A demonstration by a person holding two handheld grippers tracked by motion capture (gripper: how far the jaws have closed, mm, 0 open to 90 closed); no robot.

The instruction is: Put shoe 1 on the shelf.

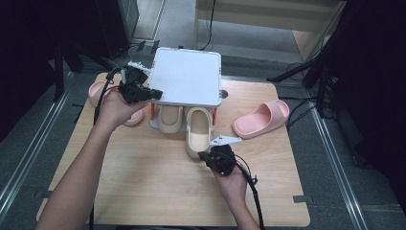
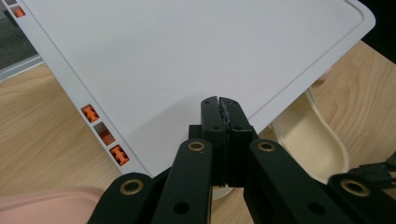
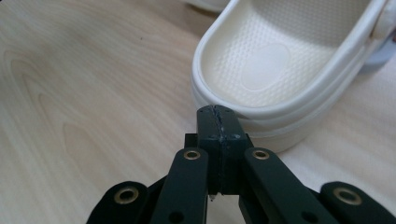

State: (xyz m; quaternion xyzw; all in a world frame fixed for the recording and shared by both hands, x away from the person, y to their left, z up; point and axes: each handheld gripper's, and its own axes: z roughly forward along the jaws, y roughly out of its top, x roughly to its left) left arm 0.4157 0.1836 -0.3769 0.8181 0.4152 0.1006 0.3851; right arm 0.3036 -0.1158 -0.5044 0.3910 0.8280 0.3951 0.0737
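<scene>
My left tongs [image 1: 154, 94] were at the near left corner of the white rack [image 1: 186, 76], their jaws pressed together with nothing between them. In the left gripper view the closed tips [image 2: 218, 103] lay over the rack's flat white top [image 2: 187, 56], near its front edge, though I could not tell whether they touched it. Small orange clips [image 2: 105, 137] showed along the rack's side rim, and below the edge a cream slipper [image 2: 313, 140] sat on the lower level.

My right tongs [image 1: 207, 156] were also shut, holding nothing. Their tips [image 3: 218, 112] sat right at the heel of the second cream slipper [image 3: 280, 60] — just against the rim, or so near that I could not see a gap. That slipper [image 1: 198, 136] lay on the wooden table [image 1: 153, 187] with its toe under the front of the rack and its heel sticking out toward me. Its partner [image 1: 170, 120] sat just to the left of it, tucked further in under the white top.

A pink slipper [image 1: 262, 119] lay on the table to the right of the rack, well apart from the cream pair and angled away. Another pink slipper [image 1: 98, 91] lay on the left — partly hidden behind my left hand [image 1: 115, 109]. My right hand [image 1: 234, 179] held its tongs low over the table, with the cable [image 1: 253, 196] trailing back toward me.
</scene>
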